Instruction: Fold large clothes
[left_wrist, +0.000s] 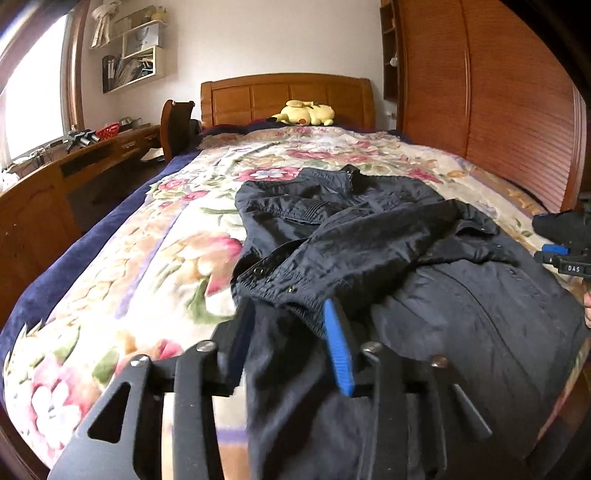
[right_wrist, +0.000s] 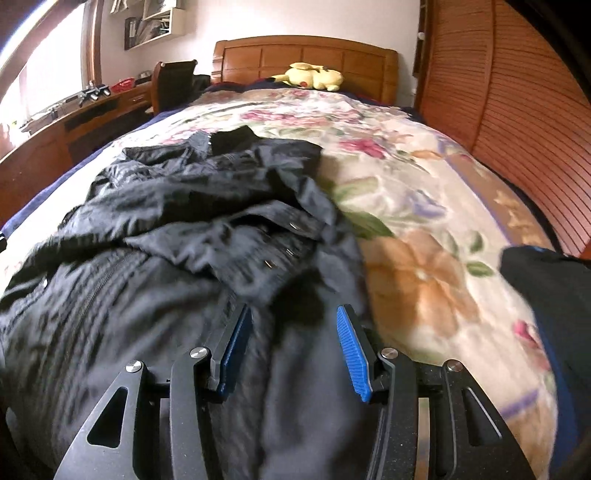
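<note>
A large dark navy jacket (left_wrist: 369, 236) lies on the floral bed cover, sleeves folded across its body, collar toward the headboard. It also shows in the right wrist view (right_wrist: 177, 229). My left gripper (left_wrist: 290, 314) is open over the jacket's near left hem, a sleeve cuff (left_wrist: 295, 295) lying between its blue pads, not clamped. My right gripper (right_wrist: 293, 314) is open above the jacket's near right part, by its right edge. The right gripper also shows at the right edge of the left wrist view (left_wrist: 565, 254).
The bed's floral cover (left_wrist: 147, 258) spreads left of the jacket and right of it (right_wrist: 424, 229). A yellow plush toy (left_wrist: 306, 112) lies by the wooden headboard (left_wrist: 288, 92). A wooden desk (left_wrist: 74, 166) stands left, a slatted wardrobe (left_wrist: 498, 103) right.
</note>
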